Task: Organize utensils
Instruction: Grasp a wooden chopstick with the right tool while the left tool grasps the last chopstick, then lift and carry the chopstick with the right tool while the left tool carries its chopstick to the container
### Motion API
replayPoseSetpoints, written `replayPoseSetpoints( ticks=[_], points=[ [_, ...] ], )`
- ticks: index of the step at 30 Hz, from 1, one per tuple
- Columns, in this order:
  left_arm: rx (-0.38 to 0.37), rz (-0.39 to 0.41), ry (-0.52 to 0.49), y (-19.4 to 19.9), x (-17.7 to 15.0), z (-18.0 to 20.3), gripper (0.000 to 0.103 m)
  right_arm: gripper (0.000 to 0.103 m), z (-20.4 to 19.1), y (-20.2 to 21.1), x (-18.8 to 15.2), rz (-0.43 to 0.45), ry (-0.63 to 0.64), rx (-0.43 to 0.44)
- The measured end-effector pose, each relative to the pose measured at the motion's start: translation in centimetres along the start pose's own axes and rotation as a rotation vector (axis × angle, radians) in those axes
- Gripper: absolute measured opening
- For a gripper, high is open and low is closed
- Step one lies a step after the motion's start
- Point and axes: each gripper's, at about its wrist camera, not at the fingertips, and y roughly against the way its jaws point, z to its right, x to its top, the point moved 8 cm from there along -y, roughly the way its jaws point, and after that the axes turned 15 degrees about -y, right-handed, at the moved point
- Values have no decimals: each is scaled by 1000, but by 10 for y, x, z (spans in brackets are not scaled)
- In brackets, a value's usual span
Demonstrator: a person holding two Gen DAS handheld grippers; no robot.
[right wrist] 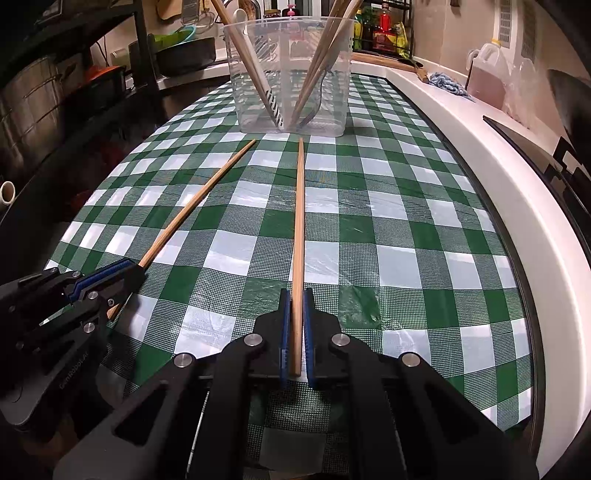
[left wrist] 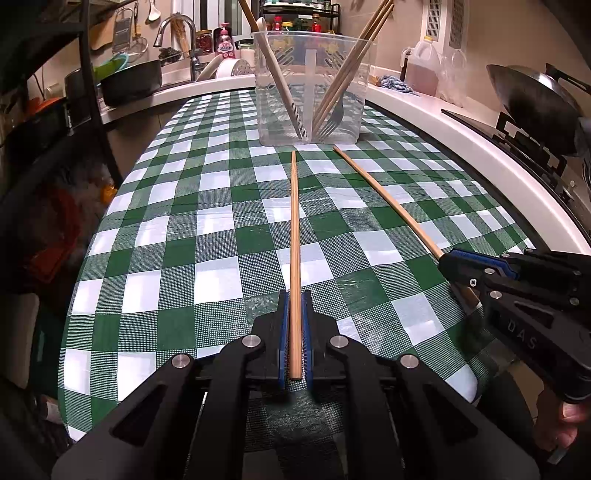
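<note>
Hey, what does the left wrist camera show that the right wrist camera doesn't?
Only the left wrist view shows the faucet, the wok on the stove, and fingers of the person's hand under the right gripper.

Only the right wrist view shows the left gripper from outside, at lower left.

Both show the checked tablecloth, the clear container holding chopsticks and a fork, the oil jug, and each gripper shut on a chopstick.

Two long bamboo chopsticks lie on my green-checked tablecloth, tips toward the clear plastic container (left wrist: 314, 88). The left chopstick (left wrist: 294, 236) runs straight between my left claw's blue pads; the right chopstick (right wrist: 298, 236) sits pinched likewise. The container holds more chopsticks (left wrist: 354, 62), a fork (left wrist: 332, 114) and a spoon (left wrist: 273, 70).
</note>
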Motion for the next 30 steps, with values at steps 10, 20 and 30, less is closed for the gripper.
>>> replayPoseSetpoints(
  ticks=[10,20,30],
  points=[
    [-8,-10,15,4,-1,-6,6,6,-6,8,0,17,8,14],
    [7,109,49,57,17,-27,6,6,-17,67,31,163,38,44],
    [33,213,26,100,44,-28,6,6,-17,126,64,282,24,76]
  ],
)
